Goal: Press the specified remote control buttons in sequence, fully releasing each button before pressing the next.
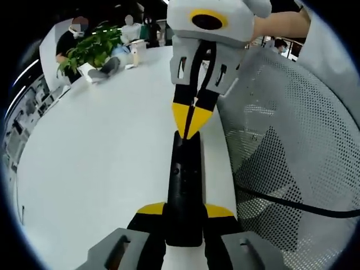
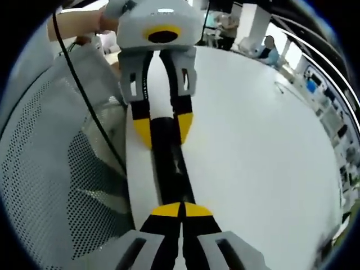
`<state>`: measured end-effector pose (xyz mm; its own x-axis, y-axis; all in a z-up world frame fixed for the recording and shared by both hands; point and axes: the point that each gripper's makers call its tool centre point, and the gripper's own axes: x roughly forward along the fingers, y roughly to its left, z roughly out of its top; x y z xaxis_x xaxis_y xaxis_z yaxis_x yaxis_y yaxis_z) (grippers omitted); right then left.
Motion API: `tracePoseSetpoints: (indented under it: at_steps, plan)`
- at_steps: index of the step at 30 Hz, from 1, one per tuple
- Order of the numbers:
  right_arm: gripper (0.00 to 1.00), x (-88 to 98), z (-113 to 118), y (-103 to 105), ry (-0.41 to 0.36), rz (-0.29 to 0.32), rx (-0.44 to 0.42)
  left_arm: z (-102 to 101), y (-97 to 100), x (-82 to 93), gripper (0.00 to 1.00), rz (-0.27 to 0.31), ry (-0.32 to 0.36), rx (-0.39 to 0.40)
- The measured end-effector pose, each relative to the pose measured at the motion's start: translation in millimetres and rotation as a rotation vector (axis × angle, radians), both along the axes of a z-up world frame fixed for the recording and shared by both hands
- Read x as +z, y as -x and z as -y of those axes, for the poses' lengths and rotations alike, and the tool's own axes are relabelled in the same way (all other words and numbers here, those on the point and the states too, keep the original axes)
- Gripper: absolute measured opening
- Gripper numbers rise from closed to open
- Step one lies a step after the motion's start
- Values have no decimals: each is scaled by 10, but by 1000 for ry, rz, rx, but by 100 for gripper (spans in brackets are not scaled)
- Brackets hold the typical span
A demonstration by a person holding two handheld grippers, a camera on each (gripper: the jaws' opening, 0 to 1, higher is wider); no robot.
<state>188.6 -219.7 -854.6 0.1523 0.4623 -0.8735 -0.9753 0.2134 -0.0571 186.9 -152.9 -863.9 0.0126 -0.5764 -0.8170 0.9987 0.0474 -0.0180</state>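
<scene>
A slim black remote control (image 1: 183, 169) lies lengthwise above the white table (image 1: 101, 169), near its edge. My left gripper (image 1: 184, 210) is shut on the remote's near end, one yellow-tipped jaw on each side. In the right gripper view the same left gripper (image 2: 163, 129) clamps the remote (image 2: 169, 169) from the far side. My right gripper (image 2: 181, 210) is shut, its two yellow tips pressed together and resting on the remote's upper face. Seen from the left gripper view, the right gripper (image 1: 192, 115) points down onto the remote's far end. The buttons are too dark to tell apart.
A grey mesh chair (image 1: 292, 157) stands right beside the table edge, with a black cable (image 1: 292, 202) across it. A potted plant (image 1: 90, 50) and cups sit at the table's far end, where people are seated. The table (image 2: 264, 140) spreads wide and white.
</scene>
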Motion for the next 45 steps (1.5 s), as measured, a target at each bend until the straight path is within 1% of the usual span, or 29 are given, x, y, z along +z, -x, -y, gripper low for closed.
tracePoseSetpoints:
  at_steps: [4, 7, 8, 9, 10, 11, 12, 15, 19, 20, 22, 23, 24, 27, 29, 30, 31, 33, 34, 35, 36, 38, 40, 43, 45]
  plan:
    - [0, 8, 4, -5, -38, 6, -58, 0, 4, 1, 23, 3, 1, -2]
    - [0, 24, 11, -5, -78, -21, -120, 0, 5, 0, 23, 3, 1, 0]
    - [0, 41, 5, -3, -84, -23, -121, 1, 5, 0, 23, 4, 1, 0]
    - [0, 97, -52, -50, -136, 15, -134, 1, 6, 0, 23, 3, 2, 2]
    - [0, 115, -57, -45, -144, 14, -137, 1, 5, -1, 23, 3, 6, 4]
    - [0, 130, -76, -26, -155, -5, -148, -1, 5, -2, 23, 4, 12, 4]
    - [0, 129, -94, -10, -160, -13, -138, -1, 7, 1, 23, 6, 16, 2]
    - [0, 68, -99, -31, -118, 2, -110, -2, 7, 8, 23, 8, 28, -2]
    - [0, 57, -118, -9, -121, -18, -98, 6, 7, 7, 23, 9, 22, -4]
    - [0, 36, -113, 3, -105, -14, -83, 6, 7, 8, 23, 9, 22, -4]
    - [0, 5, -99, 12, -83, 2, -63, 5, 6, 9, 23, 9, 22, -4]
    - [0, 23, -114, -3, -91, 18, -45, 5, 6, 10, 23, 8, 24, -3]
    - [0, 17, -108, 15, -82, 10, -44, 3, 6, 11, 23, 8, 26, -2]
    - [0, 18, -109, 23, -62, 26, -8, 1, 6, 10, 23, 7, 28, 0]
    - [0, 14, -111, 27, -29, 49, 50, 1, 7, 10, 23, 7, 28, 1]
    - [0, 12, -118, 33, -22, 48, 57, 0, 8, 9, 23, 6, 28, 1]
    - [0, 9, -127, 45, -10, 32, 62, 0, 8, 9, 23, 7, 28, 1]
    - [0, 11, -134, 47, -2, 4, 42, -2, 9, 9, 23, 6, 29, 0]
    - [0, 10, -141, 31, -1, 8, 43, -2, 8, 8, 23, 6, 31, 0]
    - [0, 5, -131, 20, 7, 22, 49, -2, 7, 8, 23, 6, 32, 0]
    - [0, 10, -154, 27, 11, 37, 84, -2, 8, 8, 23, 6, 32, 0]
    - [0, 19, -150, 29, 25, 51, 93, -2, 10, 8, 23, 6, 32, 1]
    - [0, 19, -148, 23, 42, 96, 140, -2, 10, 8, 23, 6, 32, 0]
    - [0, 7, -138, 36, 39, 121, 137, 0, 9, 7, 23, 6, 30, 0]
    - [0, 4, -138, 12, 25, 126, 103, -1, 8, 7, 23, 6, 30, 0]
